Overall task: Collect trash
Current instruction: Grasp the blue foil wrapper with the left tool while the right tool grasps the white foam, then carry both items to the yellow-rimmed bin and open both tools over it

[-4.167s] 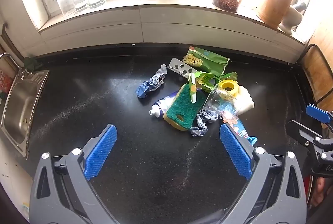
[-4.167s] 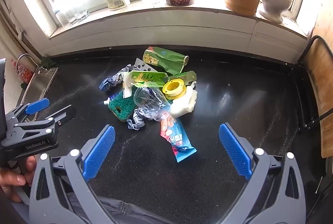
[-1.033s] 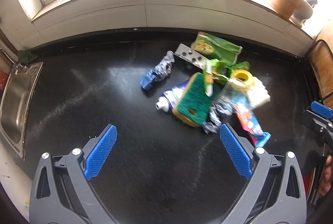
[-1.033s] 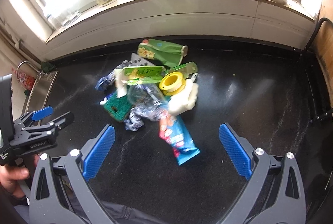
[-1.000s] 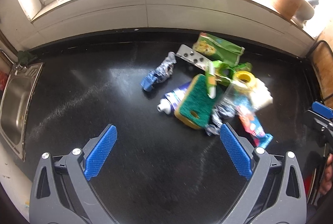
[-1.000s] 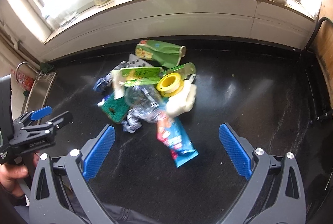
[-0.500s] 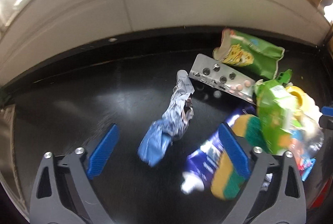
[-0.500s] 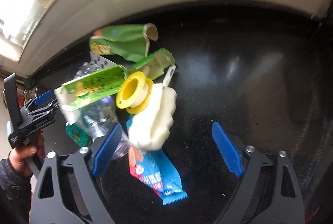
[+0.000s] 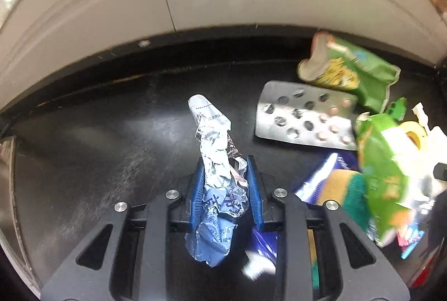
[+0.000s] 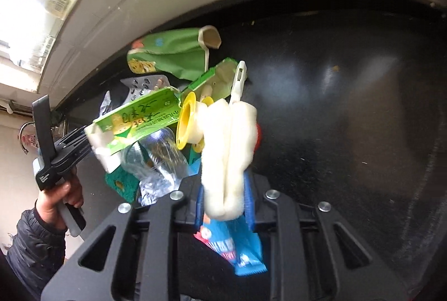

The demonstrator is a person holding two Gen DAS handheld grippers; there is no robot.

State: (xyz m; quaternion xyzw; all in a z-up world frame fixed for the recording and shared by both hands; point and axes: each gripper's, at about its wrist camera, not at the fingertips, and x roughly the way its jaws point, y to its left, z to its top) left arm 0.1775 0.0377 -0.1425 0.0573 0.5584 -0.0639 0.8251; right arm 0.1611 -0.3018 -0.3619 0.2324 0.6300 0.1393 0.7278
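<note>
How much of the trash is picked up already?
Nothing looks cleared away yet. In hand: the left gripper is shut on a crumpled foil wrapper, and the right gripper is shut on a white sponge brush. Left on the counter: the green snack bag, pill pack, green scrub sponge, yellow tape roll and blue wrapper.

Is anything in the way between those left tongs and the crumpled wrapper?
Nothing visible: the left tongs are shut on the crumpled wrapper. The pill sheet lies apart, to its right.
</note>
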